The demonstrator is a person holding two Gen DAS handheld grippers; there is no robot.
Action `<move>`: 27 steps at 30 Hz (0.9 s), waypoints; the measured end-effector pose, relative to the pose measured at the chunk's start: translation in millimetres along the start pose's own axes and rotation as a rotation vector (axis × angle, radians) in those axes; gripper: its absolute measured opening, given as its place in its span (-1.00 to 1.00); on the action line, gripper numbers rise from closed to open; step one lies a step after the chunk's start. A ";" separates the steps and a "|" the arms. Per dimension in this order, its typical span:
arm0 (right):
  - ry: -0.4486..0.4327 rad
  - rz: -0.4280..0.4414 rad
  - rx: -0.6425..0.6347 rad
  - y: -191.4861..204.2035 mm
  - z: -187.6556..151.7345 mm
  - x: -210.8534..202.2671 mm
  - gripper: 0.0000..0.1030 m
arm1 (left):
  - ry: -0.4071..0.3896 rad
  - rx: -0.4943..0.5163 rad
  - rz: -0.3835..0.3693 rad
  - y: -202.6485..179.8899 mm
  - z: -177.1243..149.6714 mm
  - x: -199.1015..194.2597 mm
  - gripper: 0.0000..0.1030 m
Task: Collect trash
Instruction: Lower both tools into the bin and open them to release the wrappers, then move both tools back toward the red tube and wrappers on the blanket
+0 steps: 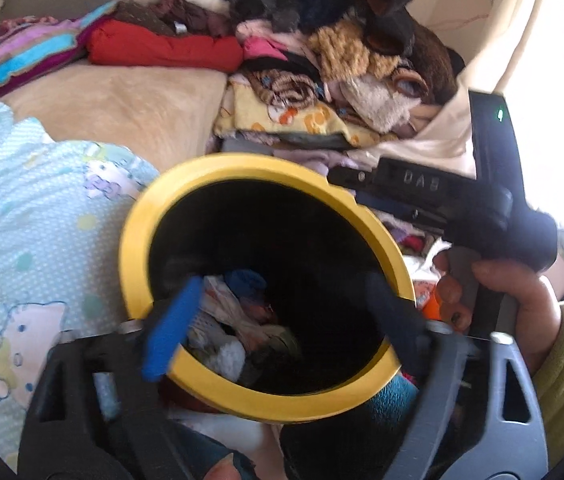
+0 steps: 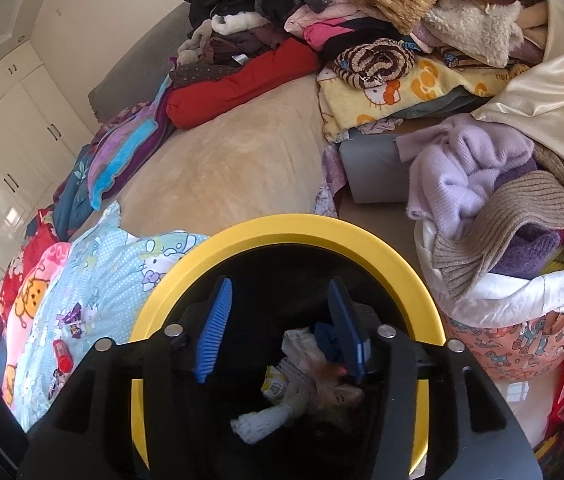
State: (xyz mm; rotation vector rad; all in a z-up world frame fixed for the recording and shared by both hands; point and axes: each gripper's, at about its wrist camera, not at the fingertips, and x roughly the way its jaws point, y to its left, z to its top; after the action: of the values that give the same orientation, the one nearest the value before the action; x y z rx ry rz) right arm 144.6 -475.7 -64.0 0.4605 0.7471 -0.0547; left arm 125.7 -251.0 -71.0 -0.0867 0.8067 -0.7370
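A black bin with a yellow rim (image 1: 242, 164) (image 2: 301, 226) stands against the bed, its mouth facing both cameras. Crumpled paper, wrappers and a white sock-like piece of trash (image 1: 234, 320) (image 2: 301, 380) lie at its bottom. My left gripper (image 1: 282, 312) is open wide over the bin's mouth with nothing between its fingers. My right gripper (image 2: 280, 320) is also open above the trash, holding nothing. A hand in a green sleeve (image 1: 521, 300) grips the other tool's black handle (image 1: 481, 220) at the bin's right. A small red tube (image 2: 62, 360) lies on the blue quilt.
A light-blue cartoon quilt (image 2: 102, 280) covers the bed's near left, and a beige blanket (image 2: 222, 160) its middle. Piled clothes (image 2: 361, 20) fill the far side. A white bag of knitwear (image 2: 501, 220) stands right of the bin. White wardrobes (image 2: 2, 120) line the left wall.
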 end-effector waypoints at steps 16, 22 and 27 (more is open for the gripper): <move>-0.026 0.009 -0.100 35.7 0.3 -9.2 0.23 | -0.134 -0.008 0.138 14.0 8.8 -55.3 0.79; -0.026 0.041 -0.143 55.3 -2.2 -11.4 0.25 | -0.186 -0.025 0.201 27.5 7.8 -78.7 0.79; -0.032 0.078 -0.187 75.5 -6.0 -14.5 0.26 | -0.227 -0.055 0.250 41.4 7.6 -99.2 0.79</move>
State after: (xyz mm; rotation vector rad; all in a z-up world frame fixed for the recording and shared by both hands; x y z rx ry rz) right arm 145.8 -406.9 -29.2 0.3092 0.6945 0.0800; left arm 108.6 -159.0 -17.7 -0.1139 0.6073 -0.4589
